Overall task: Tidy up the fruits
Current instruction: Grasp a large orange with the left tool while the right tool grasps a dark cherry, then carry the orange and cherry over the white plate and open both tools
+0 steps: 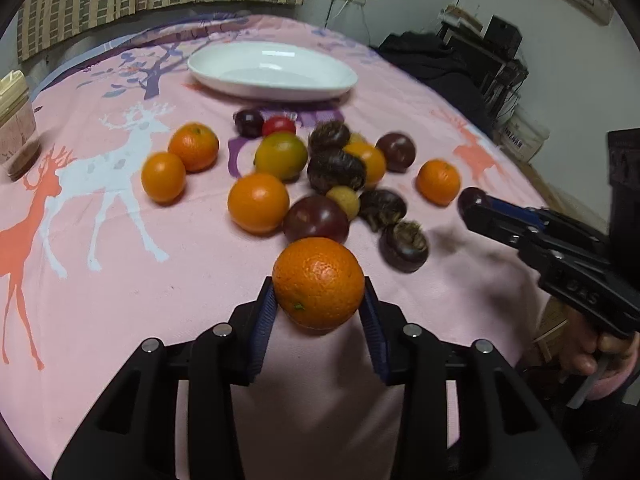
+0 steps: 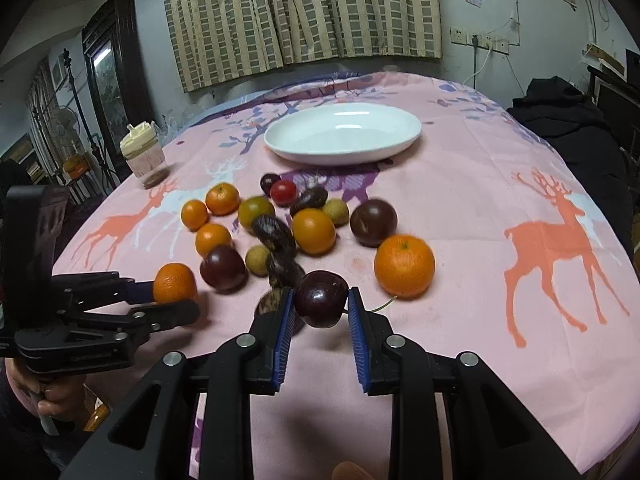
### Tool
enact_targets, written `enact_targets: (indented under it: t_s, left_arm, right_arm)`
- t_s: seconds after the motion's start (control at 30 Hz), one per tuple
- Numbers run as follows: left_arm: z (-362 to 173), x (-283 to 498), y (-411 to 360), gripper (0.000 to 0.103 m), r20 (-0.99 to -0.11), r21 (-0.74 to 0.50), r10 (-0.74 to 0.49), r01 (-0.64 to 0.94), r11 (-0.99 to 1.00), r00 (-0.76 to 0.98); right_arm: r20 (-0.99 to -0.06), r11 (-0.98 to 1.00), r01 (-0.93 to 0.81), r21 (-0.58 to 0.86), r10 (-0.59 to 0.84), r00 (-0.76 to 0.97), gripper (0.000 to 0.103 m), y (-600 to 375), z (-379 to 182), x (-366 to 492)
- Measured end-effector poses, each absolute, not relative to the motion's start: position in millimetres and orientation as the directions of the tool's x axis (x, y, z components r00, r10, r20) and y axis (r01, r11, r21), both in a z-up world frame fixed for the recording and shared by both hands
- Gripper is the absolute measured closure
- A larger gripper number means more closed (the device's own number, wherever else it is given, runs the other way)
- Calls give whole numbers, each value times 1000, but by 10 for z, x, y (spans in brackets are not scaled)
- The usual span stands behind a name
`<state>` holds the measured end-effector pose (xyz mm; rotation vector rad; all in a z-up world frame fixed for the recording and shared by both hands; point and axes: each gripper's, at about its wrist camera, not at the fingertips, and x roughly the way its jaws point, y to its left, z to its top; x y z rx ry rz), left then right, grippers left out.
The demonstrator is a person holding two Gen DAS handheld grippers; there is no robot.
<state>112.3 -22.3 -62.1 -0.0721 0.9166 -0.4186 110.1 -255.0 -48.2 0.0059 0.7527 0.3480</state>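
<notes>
Orange and pebbled, a mandarin (image 1: pixel 318 282) sits pinched between the left gripper's (image 1: pixel 319 304) blue pads, at six o'clock of the fruit pile (image 1: pixel 320 172), likely bound for the empty white plate (image 1: pixel 272 92) at twelve. The right gripper (image 2: pixel 321 300) clamps a glossy dark plum (image 2: pixel 321 298), seemingly lifted for the same trip.

Left tongs (image 1: pixel 319 294) clamping an orange (image 1: pixel 318 282), right tongs (image 1: pixel 472 204) seemingly gripping a dark fruit (image 1: pixel 471 199), white plate (image 1: pixel 272 70) beyond
</notes>
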Motion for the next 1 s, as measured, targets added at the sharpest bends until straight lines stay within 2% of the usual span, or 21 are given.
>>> enact_targets:
  t_s: [0.17, 0.3, 0.53, 0.77, 0.83, 0.87, 0.9, 1.0]
  left_arm:
    - [-149, 1369, -96, 63, -671, -237, -404, 337, 911, 622]
    - [53, 2016, -90, 62, -654, -199, -356, 303, 932, 667]
    - [-90, 3410, -256, 62, -733, -144, -243, 205, 968, 636]
    - [-383, 3915, -366, 61, -815, -130, -195, 156, 979, 546]
    - [-385, 3890, -353, 59, -818, -113, -175, 145, 983, 548]
    - [-353, 3847, -332, 56, -813, -102, -163, 139, 985, 559]
    - [-295, 3775, -300, 47, -802, -90, -149, 129, 988, 579]
    - [-82, 3525, -167, 19, -754, -79, -125, 99, 992, 645]
  right_arm:
    - [-607, 933, -340, 117, 338, 719, 76, -2472, -159, 1468]
    - [-592, 932, -334, 142, 350, 725, 76, -2355, -6, 2118]
    - [-711, 953, -213, 214, 301, 636, 76, -2206, -227, 3423]
    - [-770, 968, -177, 180, 251, 587, 73, -2080, -535, 3811]
    - [-771, 971, -172, 165, 236, 592, 62, -2087, -545, 3793]
    - [-770, 973, -163, 165, 230, 596, 52, -2113, -531, 3776]
    - [-761, 973, -150, 175, 230, 606, 41, -2156, -490, 3717]
    - [-726, 966, -126, 227, 254, 639, 22, -2324, -322, 3470]
